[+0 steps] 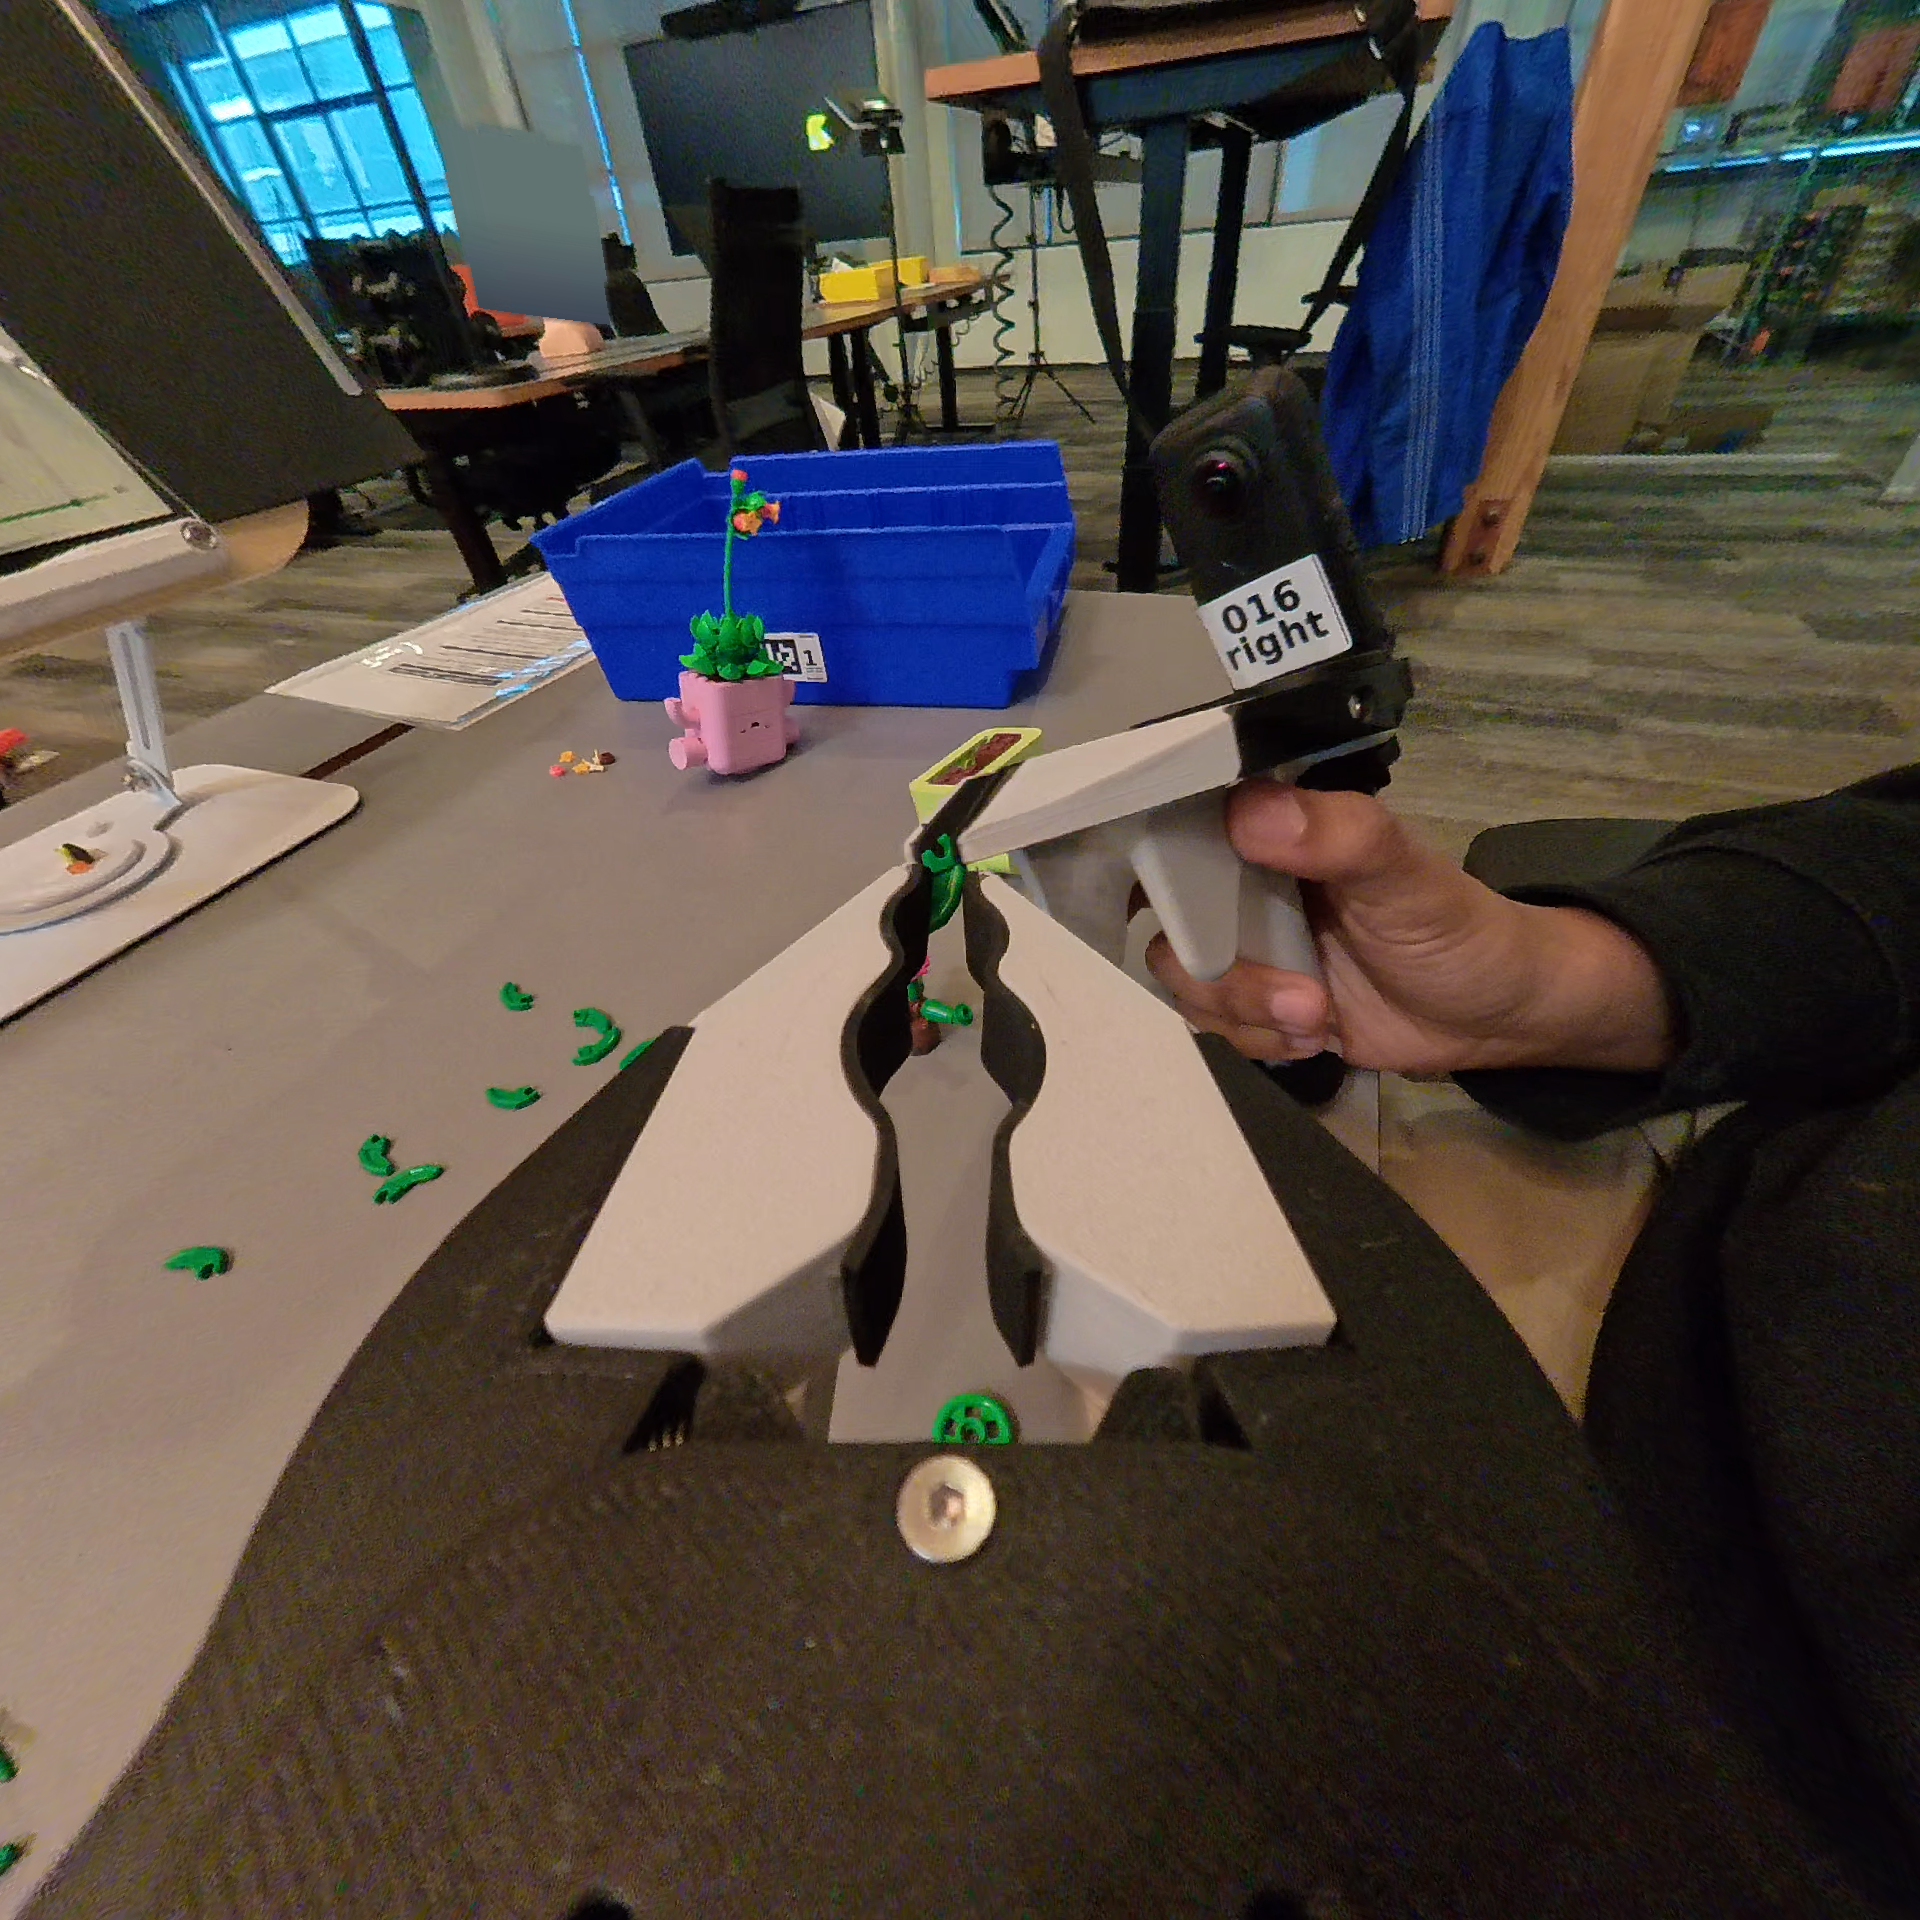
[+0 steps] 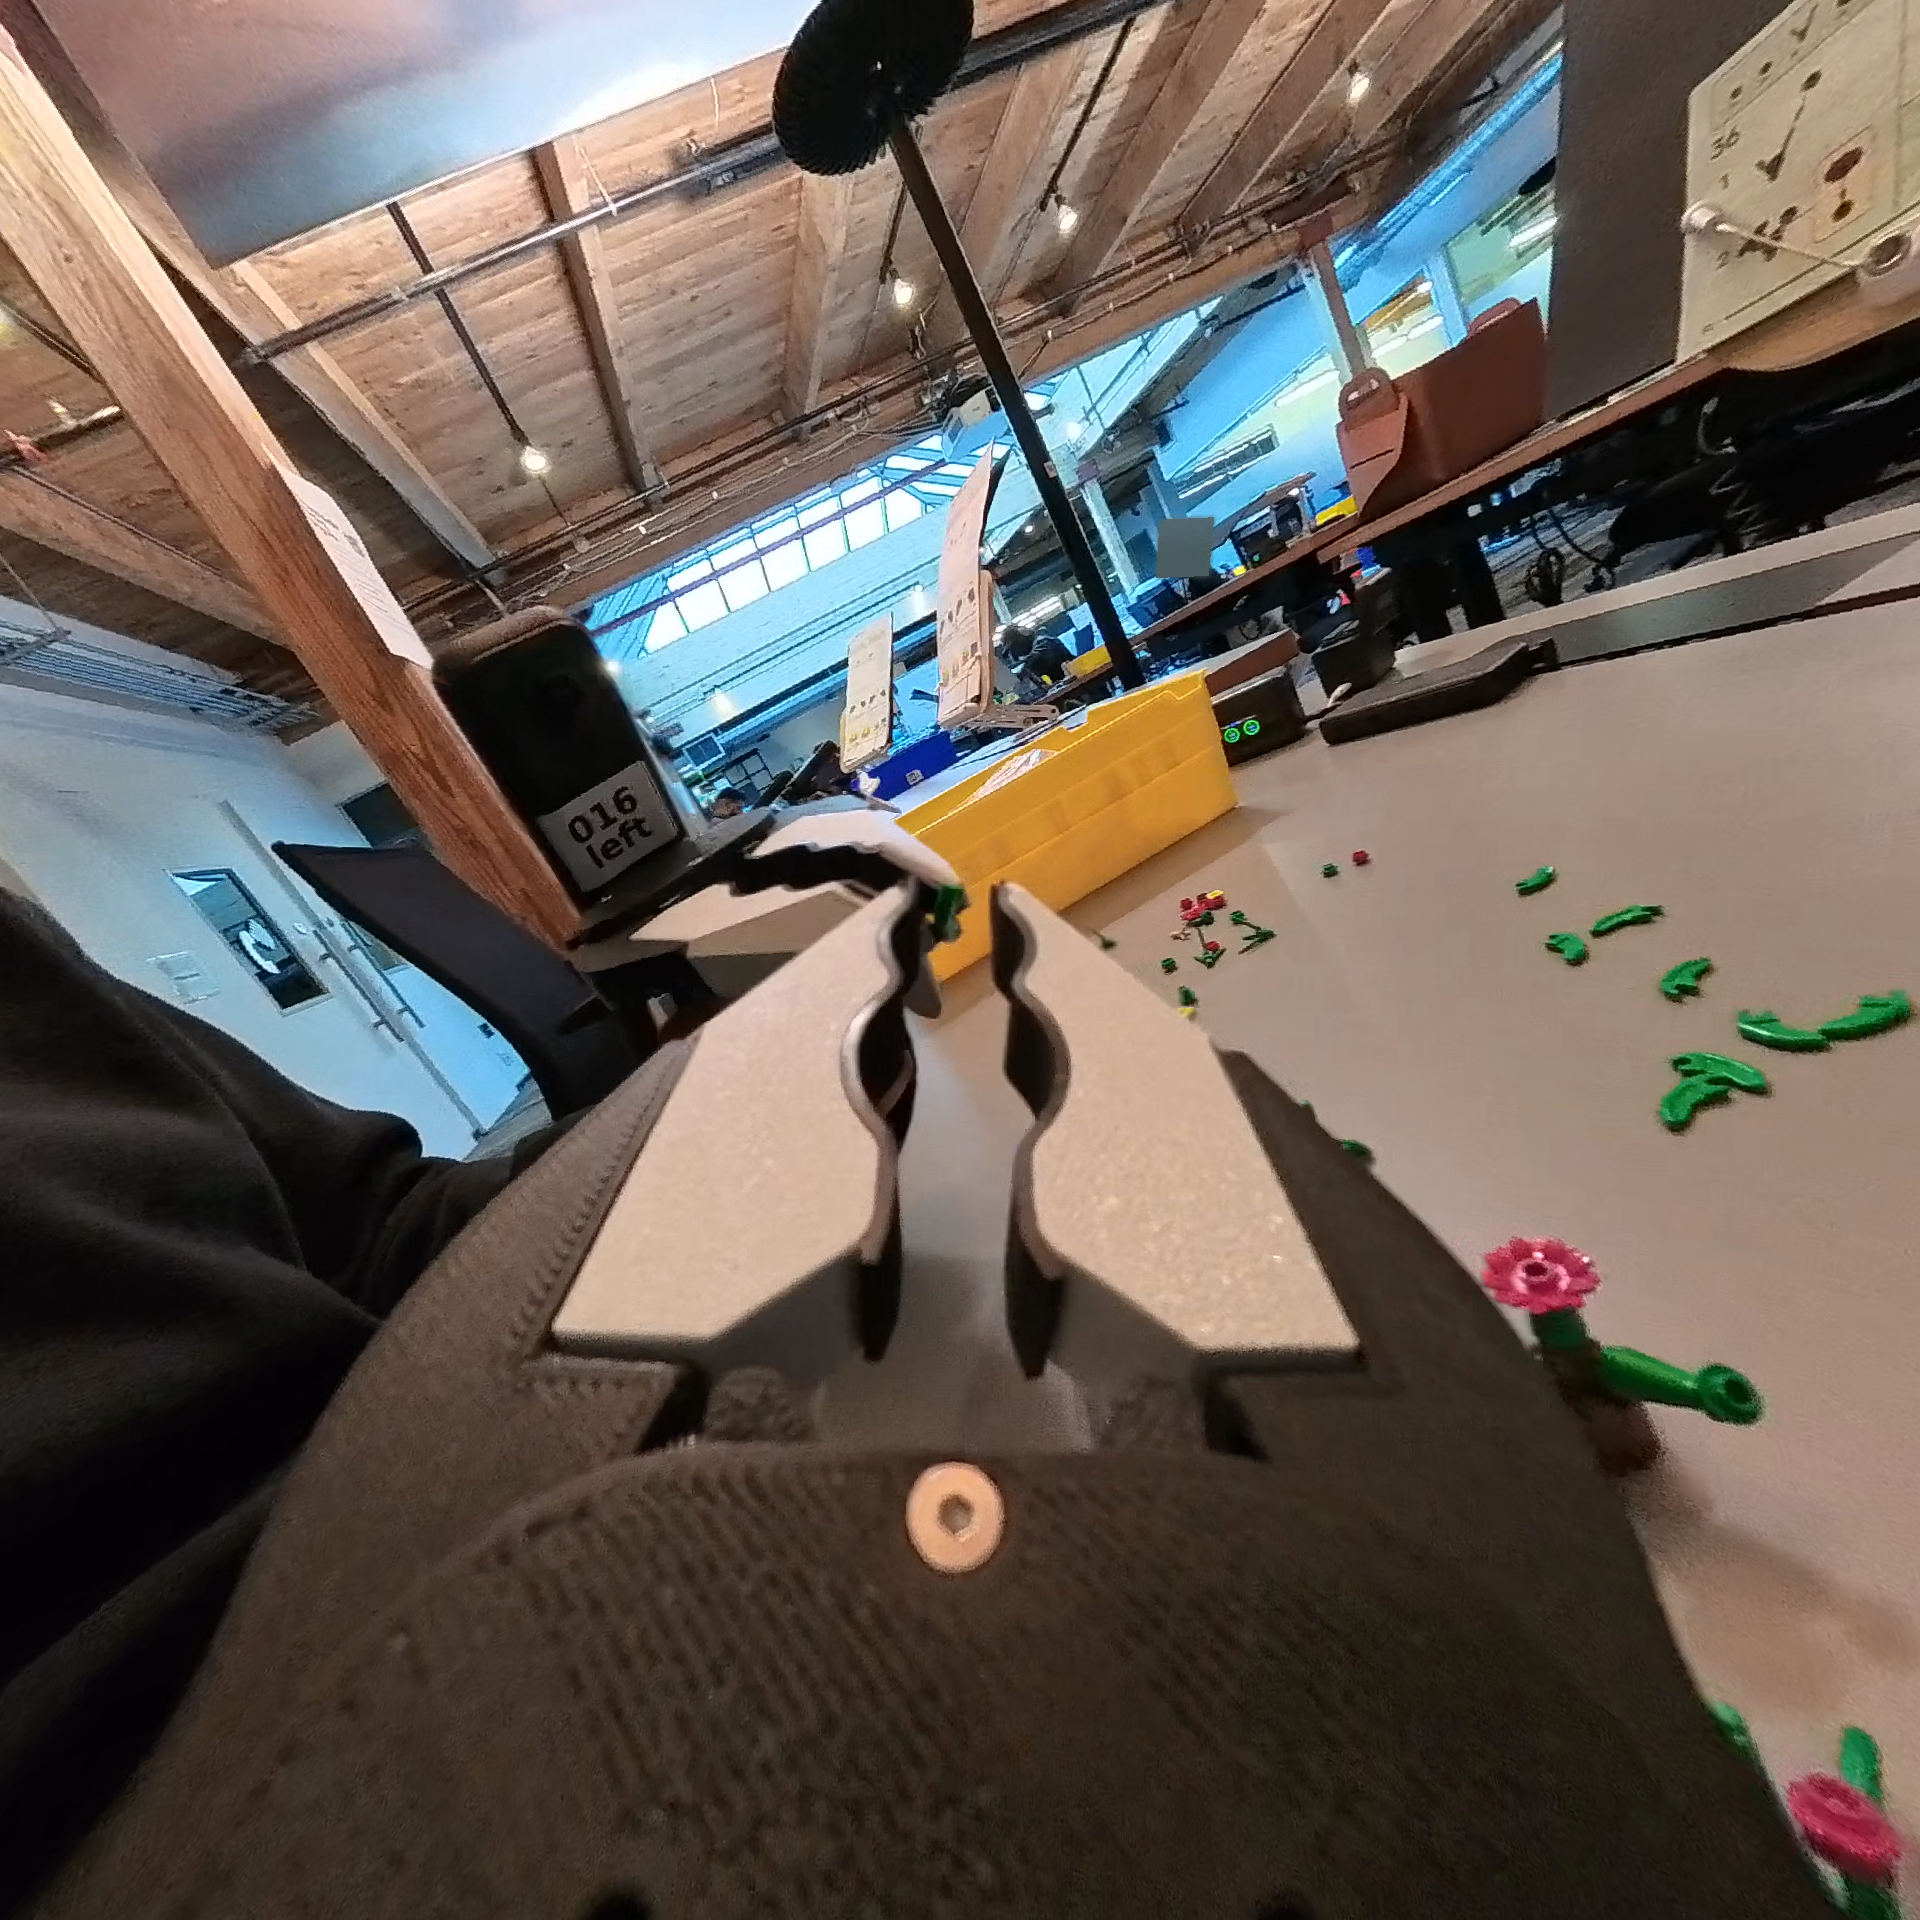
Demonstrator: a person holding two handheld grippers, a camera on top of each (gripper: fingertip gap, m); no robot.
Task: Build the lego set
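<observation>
My left gripper [image 1: 943,902] is shut on a small green leaf piece [image 1: 945,883], held above the grey table [image 1: 416,883]. My right gripper [image 2: 958,909] comes in from the right, and in the left wrist view its tip [image 1: 940,831] touches the top of that leaf. Its jaws stand a little apart, with the leaf [image 2: 945,904] against the left finger. A lime-green pot with a brown top [image 1: 971,774] sits just behind the tips. A stem with a pink flower [image 2: 1558,1320] lies on the table under the grippers.
A pink pot with a finished plant [image 1: 738,717] stands before a blue bin [image 1: 831,582]. Several loose green leaves [image 1: 592,1034] lie to the left. A green wheel piece [image 1: 974,1420] lies below. An instruction stand [image 1: 156,810] is far left, a yellow bin [image 2: 1091,790] beyond. The tips of both grippers are at nearly the same place.
</observation>
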